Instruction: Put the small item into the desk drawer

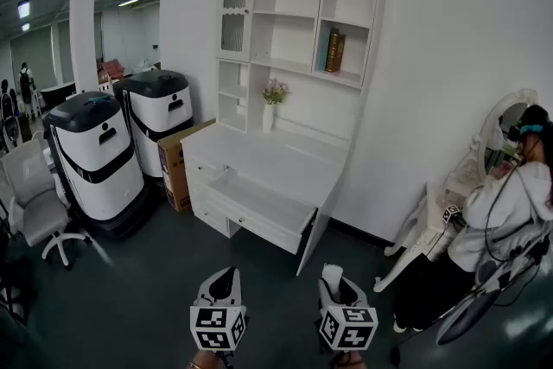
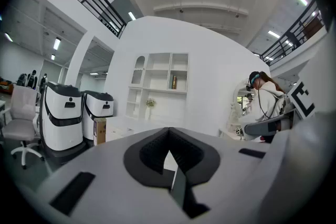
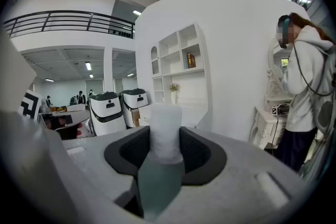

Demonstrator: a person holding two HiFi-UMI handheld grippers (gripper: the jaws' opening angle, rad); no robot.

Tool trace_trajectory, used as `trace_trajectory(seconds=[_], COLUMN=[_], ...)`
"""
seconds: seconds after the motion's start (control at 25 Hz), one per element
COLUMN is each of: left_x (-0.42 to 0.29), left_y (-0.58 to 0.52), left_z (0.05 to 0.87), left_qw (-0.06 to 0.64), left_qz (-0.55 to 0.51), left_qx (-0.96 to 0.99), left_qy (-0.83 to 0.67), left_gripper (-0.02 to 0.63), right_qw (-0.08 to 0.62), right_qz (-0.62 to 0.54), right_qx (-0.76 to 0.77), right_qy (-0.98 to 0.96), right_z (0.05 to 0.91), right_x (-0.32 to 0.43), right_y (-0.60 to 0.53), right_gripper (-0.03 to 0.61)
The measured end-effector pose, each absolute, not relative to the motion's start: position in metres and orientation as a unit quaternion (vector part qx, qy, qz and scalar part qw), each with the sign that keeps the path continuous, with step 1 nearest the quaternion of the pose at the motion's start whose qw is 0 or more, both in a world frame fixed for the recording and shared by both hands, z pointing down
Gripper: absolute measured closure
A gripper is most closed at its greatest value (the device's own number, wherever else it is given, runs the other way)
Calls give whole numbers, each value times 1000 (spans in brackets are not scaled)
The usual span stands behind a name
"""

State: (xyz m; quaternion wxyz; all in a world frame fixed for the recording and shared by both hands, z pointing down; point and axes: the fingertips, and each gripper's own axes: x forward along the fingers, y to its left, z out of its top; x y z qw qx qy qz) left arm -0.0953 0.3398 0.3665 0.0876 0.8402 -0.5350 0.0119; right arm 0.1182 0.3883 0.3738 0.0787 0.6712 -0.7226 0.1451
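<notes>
A white desk (image 1: pixel 278 162) stands against the wall with its wide drawer (image 1: pixel 257 205) pulled open, and nothing shows inside the drawer. Both grippers hover low in the head view, well short of the desk. My right gripper (image 1: pixel 333 276) is shut on a small white frosted item (image 1: pixel 332 273). In the right gripper view, that item (image 3: pixel 166 131) stands upright between the dark pads of the right gripper (image 3: pixel 166 152). My left gripper (image 1: pixel 223 279) is to its left. In the left gripper view, the left gripper (image 2: pixel 169 157) is shut with nothing in it.
Two white-and-black machines (image 1: pixel 97 158) (image 1: pixel 162 112) and a cardboard box (image 1: pixel 176 162) stand left of the desk, and an office chair (image 1: pixel 33 205) further left. A person (image 1: pixel 511 205) stands at a vanity on the right, beside a white chair (image 1: pixel 422 236). The hutch holds books (image 1: pixel 334 50) and flowers (image 1: pixel 274 97).
</notes>
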Motion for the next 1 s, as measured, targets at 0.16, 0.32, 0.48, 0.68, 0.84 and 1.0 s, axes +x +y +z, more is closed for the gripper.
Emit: trace_trajectory(seconds=[0.16,0.32,0.48,0.68,0.84,1.0], left_x=[-102,-113,-126,-139,-146,-151], left_y=[339,334,329,329,323,313], left_z=[367,369,375,385,390,394], left_qw=[89,93,98,102,105,110], left_qz=[8,9,14,28,32,35], left_qx=[838,838,841,848,850,847], left_qy=[-538,-537,-532,-519,-515,-518], left_gripper=[620,620,620,620,620,620], right_qw=[79,69,73,78,87,88], right_qz=[145,144,150,161,163,163], right_qx=[672,674,675,675,672,674], right_qy=[-722,-722,-719,-716,-717,-715], right_z=[373,372,377,387,392,392], right_x=[112,103,90,70,60,61], right_y=[387,383,380,381,378,365], right_gripper=[407,406,406,407,407,406])
